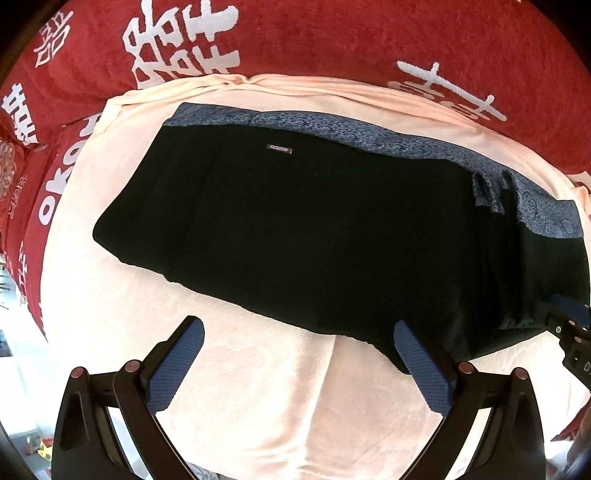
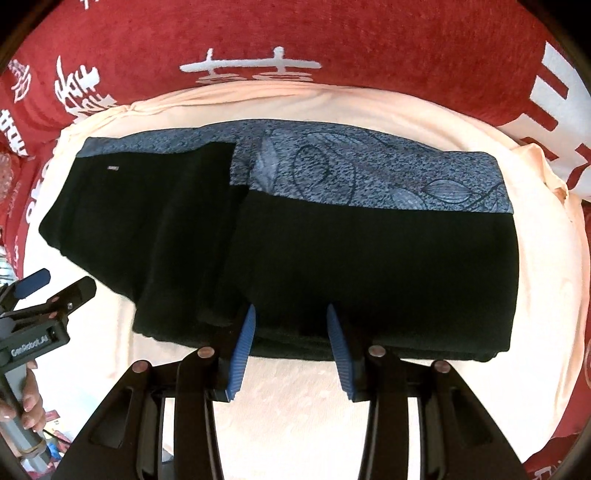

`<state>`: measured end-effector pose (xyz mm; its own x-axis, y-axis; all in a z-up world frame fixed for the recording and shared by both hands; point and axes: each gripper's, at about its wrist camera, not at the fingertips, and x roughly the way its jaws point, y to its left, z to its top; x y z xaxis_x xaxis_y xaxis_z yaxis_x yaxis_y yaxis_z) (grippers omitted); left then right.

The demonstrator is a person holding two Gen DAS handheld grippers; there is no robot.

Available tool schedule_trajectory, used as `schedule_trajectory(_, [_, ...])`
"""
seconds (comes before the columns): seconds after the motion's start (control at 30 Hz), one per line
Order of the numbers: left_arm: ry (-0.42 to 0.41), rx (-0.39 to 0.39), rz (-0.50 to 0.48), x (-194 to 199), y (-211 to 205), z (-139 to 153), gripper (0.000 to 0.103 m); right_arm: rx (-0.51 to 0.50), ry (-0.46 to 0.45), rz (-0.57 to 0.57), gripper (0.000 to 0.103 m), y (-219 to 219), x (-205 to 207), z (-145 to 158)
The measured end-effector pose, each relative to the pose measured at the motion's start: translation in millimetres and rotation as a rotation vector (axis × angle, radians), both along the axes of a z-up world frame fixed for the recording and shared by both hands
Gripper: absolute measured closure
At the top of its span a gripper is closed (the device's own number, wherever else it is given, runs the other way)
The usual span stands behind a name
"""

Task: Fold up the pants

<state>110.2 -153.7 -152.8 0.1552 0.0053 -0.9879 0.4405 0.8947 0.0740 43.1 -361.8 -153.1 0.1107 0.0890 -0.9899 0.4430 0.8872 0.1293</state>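
On the peach sheet point(image 2: 546, 280), spread over a red cover point(image 2: 332, 33), the pants point(image 2: 369, 258) lay already folded into a stacked black block, with a grey patterned band point(image 2: 369, 173) along the far edge. The left gripper point(image 1: 299, 332) hung over bare sheet just short of the near edge, fingers wide apart and empty. The right gripper point(image 2: 291, 314) had its fingers apart at the near edge, touching the cloth but clamping nothing that I could see. The fabric looked soft, limp and light, likely to sag and slide layer over layer; pinching through all layers at a folded edge or corner seemed the safest hold.
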Motion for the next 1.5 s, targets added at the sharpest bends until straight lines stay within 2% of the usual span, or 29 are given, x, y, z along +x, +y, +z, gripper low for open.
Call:
schedule_trajectory(0.1, [0.003,0.001,0.006,0.5,2.7,0.3,0.000,0.012,-0.001,0.020,0.053,7.9,1.0,1.2])
schedule_trajectory(0.5, [0.028,0.003,0.017,-2.8,16.5,4.7,0.000,0.058,0.035,0.030,0.047,36.6,-15.6,6.4])
schedule_trajectory(1.03, [0.094,0.026,0.038,-25.1,37.6,1.5,0.000,0.091,0.092,0.010,0.046,53.2,-39.7,8.0])
schedule_trajectory(1.5, [0.091,0.018,0.089,-25.9,55.5,12.2,0.000,0.090,0.085,0.027,0.046,57.8,-33.6,14.3])
